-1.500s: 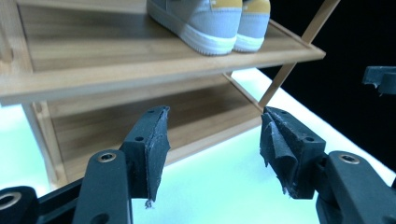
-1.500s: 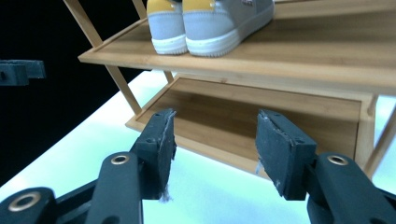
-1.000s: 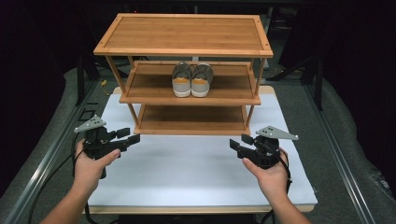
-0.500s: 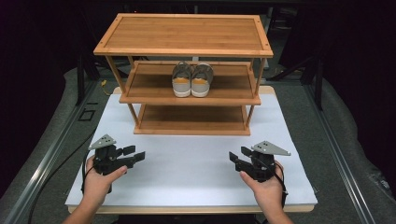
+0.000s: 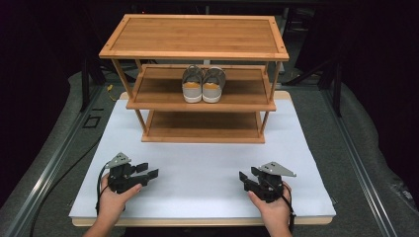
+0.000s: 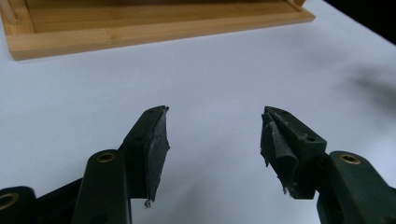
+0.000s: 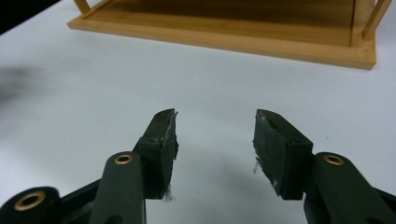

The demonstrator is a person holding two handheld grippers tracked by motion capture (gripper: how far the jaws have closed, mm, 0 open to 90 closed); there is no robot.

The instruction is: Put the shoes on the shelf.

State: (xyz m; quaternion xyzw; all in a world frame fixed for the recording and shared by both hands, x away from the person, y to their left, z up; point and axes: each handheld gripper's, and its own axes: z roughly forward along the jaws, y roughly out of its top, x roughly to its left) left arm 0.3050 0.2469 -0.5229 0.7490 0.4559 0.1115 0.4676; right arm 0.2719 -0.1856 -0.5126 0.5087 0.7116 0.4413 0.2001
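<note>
The pair of shoes sits side by side on the middle shelf of the wooden rack, in the upper centre of the high view, heels facing the camera. They stand level and close together, touching or nearly so, well inside the shelf edges. The top and bottom shelves are bare.

Both tongs are low in that frame, far from the rack. The left tongs hang over the white counter at lower left, held in a hand; the right tongs are at lower right in the other hand. In the left gripper view the left tongs stand wide apart with nothing between them, bare counter beneath and the rack's bottom shelf at the top of the frame. In the right gripper view the right tongs are likewise apart and empty, with the bottom shelf along the top edge.

Judging by this, the shelving work looks finished: the shoes are placed, nothing is held, nothing loose lies on the counter. If anything is left, it is only resting the tongs; no further item to stow is in sight.
</note>
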